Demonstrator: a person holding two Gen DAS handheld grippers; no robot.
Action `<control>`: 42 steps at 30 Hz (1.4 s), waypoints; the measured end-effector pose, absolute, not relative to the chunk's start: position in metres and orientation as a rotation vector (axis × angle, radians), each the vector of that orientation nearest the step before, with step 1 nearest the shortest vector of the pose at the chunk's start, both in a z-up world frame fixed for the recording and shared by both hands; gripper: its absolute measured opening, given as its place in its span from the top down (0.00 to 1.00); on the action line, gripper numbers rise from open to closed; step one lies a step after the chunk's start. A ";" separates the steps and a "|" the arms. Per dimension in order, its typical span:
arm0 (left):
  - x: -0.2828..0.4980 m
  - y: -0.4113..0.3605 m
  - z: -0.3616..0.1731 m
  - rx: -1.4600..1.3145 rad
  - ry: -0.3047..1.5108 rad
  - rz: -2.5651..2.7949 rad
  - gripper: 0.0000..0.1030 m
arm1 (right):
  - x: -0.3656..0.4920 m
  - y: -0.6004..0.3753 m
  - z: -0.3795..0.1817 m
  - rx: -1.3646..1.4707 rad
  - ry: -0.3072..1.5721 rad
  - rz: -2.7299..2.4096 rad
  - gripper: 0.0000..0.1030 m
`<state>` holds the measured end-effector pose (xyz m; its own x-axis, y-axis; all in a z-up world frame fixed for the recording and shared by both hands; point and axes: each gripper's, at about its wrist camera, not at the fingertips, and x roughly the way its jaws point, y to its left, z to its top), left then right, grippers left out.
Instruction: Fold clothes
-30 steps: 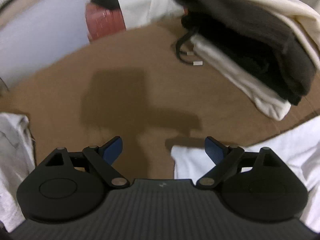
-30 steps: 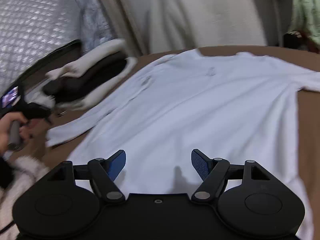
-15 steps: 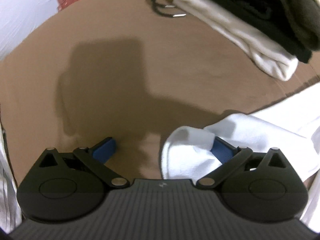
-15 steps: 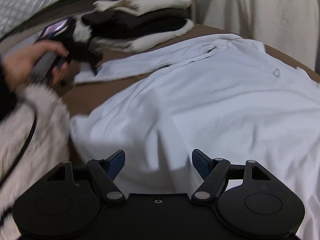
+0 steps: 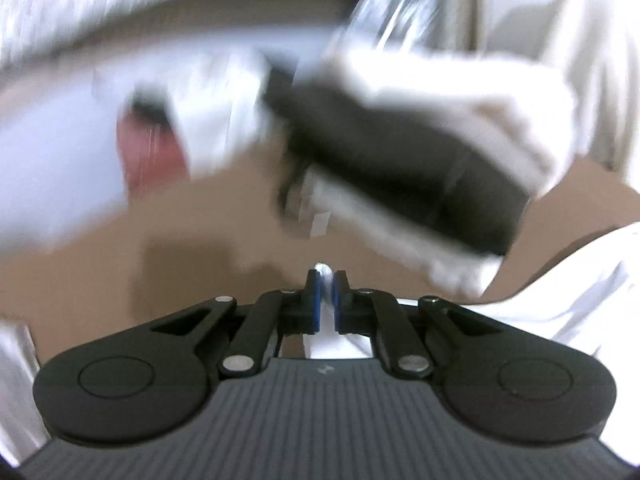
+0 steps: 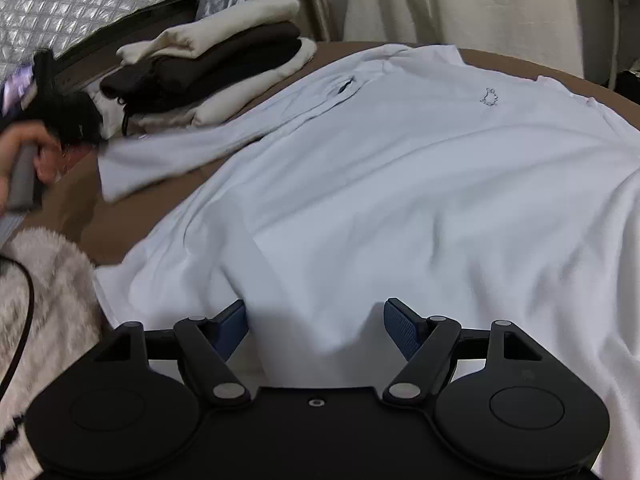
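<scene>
A white long-sleeved shirt (image 6: 420,168) lies spread flat on the brown surface (image 6: 120,220), with a small embroidered mark on the chest. Its left sleeve (image 6: 172,156) stretches out toward the left gripper. My left gripper (image 5: 326,280) is shut on the sleeve's cuff (image 5: 323,270), white cloth showing between the blue pads, and the left wrist view is blurred by motion. My right gripper (image 6: 314,320) stands open low over the shirt's hem, its blue pads (image 6: 232,324) on either side of a fold of cloth.
A stack of folded cream and dark garments (image 6: 216,60) sits at the back left, also blurred in the left wrist view as the stack (image 5: 400,168). A red object (image 5: 152,152) lies beyond. A fluffy sleeve (image 6: 44,280) and a hand (image 6: 24,148) are at left.
My left gripper went from open to shut on the sleeve cuff and lifted, swinging its view upward. The right gripper moved lower toward the hem and stayed open.
</scene>
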<state>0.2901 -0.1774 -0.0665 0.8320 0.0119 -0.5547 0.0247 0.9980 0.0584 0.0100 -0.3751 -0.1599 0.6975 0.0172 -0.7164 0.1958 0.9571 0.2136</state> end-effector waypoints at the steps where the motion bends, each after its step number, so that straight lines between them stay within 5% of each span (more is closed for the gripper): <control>1: 0.289 -0.188 -0.051 0.128 0.527 -0.042 0.94 | 0.010 -0.376 -0.159 0.283 0.801 -0.068 0.24; 16: 0.421 -0.296 0.138 0.607 0.100 -0.028 0.95 | 0.038 -0.386 -0.181 0.418 0.797 0.122 0.24; 22: 0.498 -0.280 0.065 0.596 0.418 0.170 0.84 | 0.035 -0.381 -0.179 0.435 0.821 0.228 0.24; 24: 0.502 -0.270 0.050 0.593 0.441 0.175 0.63 | 0.030 -0.389 -0.173 0.434 0.821 0.225 0.24; 25: 0.496 -0.263 0.049 0.540 0.447 0.113 0.52 | 0.028 -0.396 -0.168 0.428 0.812 0.210 0.24; 30: 0.433 -0.266 0.063 0.392 0.376 -0.205 0.49 | 0.023 -0.448 -0.134 0.377 0.747 0.144 0.24; 34: 0.374 -0.305 0.079 0.360 0.295 -0.452 0.26 | 0.041 -0.499 -0.107 0.271 0.721 0.067 0.24; 42: 0.354 -0.489 -0.002 0.460 0.425 -0.706 0.23 | 0.127 -0.628 -0.073 0.168 0.656 -0.240 0.24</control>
<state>0.3538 -0.4893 -0.0016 0.6850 -0.5148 -0.5156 0.6964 0.6705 0.2557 0.1266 -0.6281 -0.0732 0.7667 -0.1667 -0.6200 0.2723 0.9590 0.0787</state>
